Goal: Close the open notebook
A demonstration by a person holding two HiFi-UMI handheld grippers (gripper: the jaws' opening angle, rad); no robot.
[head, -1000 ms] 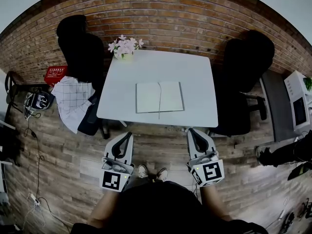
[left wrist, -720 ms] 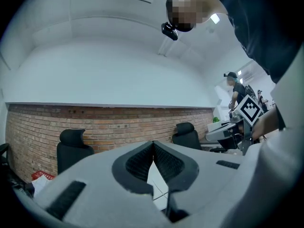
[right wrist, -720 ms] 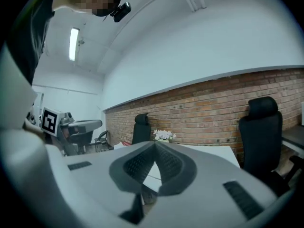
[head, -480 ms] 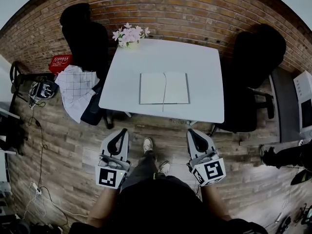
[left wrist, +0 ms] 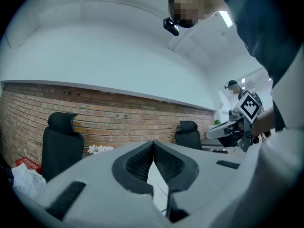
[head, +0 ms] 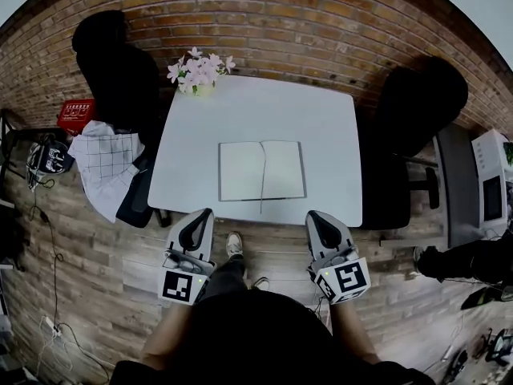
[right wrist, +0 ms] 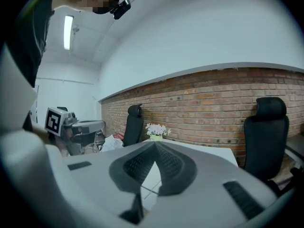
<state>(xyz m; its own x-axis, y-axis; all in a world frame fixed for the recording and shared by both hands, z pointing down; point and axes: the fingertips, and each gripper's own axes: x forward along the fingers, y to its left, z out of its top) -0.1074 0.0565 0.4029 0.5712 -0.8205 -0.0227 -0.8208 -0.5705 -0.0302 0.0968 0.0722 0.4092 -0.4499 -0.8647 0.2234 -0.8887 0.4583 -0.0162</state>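
An open notebook (head: 262,171) lies flat on a white table (head: 264,107), near its front edge, with both pages showing. Pink flowers (head: 196,70) stand at the table's far left corner. The left gripper (head: 205,213) and right gripper (head: 313,214) hover just short of the front edge, each with jaws pressed together on nothing.
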